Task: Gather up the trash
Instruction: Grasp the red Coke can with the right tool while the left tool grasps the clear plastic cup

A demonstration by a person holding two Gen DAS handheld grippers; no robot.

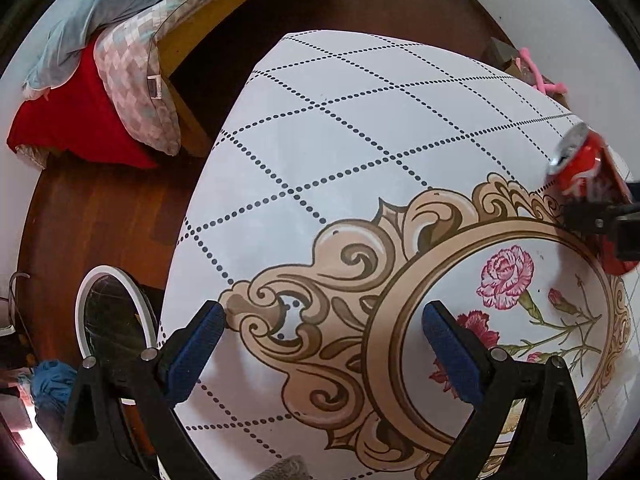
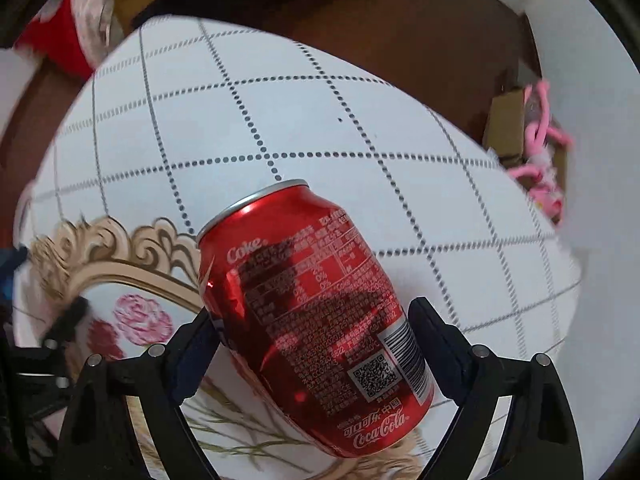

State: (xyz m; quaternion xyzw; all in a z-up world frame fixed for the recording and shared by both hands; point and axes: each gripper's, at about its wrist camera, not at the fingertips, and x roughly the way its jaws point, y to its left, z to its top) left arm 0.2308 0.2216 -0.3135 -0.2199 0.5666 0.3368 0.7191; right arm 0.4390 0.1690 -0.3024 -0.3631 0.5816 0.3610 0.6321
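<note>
The red Coca-Cola can (image 2: 310, 316) is glossy aluminium with a silver rim, white script, small print, a QR code and a barcode. It is tilted, top pointing away, above the table (image 1: 360, 128), whose smooth white cloth carries dotted diamond lines and a beige scrolled oval with carnations. Left of the table stands a white-rimmed bin (image 1: 116, 320) with a dark liner. The left gripper (image 1: 324, 344) hangs over the table, jaws wide apart and empty. The right gripper (image 2: 310, 344) has its jaws clamped on the can's lower sides.
</note>
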